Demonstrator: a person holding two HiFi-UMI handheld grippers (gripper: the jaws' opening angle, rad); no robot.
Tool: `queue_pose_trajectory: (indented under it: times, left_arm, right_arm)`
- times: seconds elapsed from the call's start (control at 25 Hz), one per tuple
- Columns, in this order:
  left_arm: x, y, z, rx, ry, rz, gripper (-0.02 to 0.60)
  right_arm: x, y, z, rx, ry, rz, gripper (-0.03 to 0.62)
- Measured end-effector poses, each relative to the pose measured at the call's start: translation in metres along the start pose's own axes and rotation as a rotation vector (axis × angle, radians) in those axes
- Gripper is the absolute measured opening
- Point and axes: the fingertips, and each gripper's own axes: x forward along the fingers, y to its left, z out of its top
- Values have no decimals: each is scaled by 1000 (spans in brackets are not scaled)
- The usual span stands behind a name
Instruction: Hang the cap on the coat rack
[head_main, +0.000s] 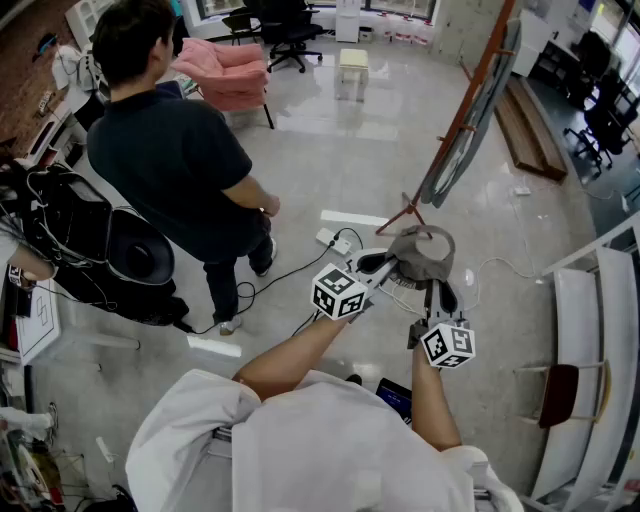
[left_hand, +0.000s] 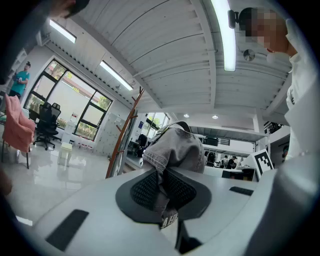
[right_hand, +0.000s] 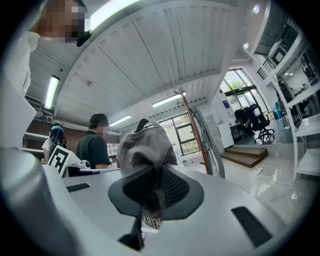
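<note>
A grey cap (head_main: 422, 252) hangs in the air between both grippers, in front of my body. My left gripper (head_main: 384, 263) is shut on its left edge; in the left gripper view the cap (left_hand: 176, 146) bulges above the jaws, with fabric pinched between the pads (left_hand: 163, 194). From the near side my right gripper (head_main: 441, 294) is shut on it too, and in the right gripper view the cap (right_hand: 148, 144) is clamped at the pads (right_hand: 150, 194). The orange-brown wooden coat rack (head_main: 468, 112) leans just beyond the cap. Its pole (left_hand: 123, 134) shows left of the cap in the left gripper view, and the pole (right_hand: 192, 126) stands to the right in the right gripper view.
A person in a black shirt (head_main: 172, 152) stands to the left on the glossy floor. Beside them lies a black bag (head_main: 92, 248). A pink chair (head_main: 226, 70) is at the back. Cables and a power strip (head_main: 332, 240) lie near the rack's foot. White shelving (head_main: 592, 372) lines the right.
</note>
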Motion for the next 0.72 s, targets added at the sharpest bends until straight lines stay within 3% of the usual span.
queue_pose_trajectory:
  times: [0.2,0.44,0.72]
  left_arm:
    - [8,4,21,14,-46,122,35]
    - [21,-13,10,-9,-50,99,35]
    - [8,-16,21,-36,-51,105,34]
  right_arm:
    - [26,-3,28,-13,1,95,44]
    - [3,-15,29,-34,6,73,43]
    - [4,0,37,-37,28,92,43]
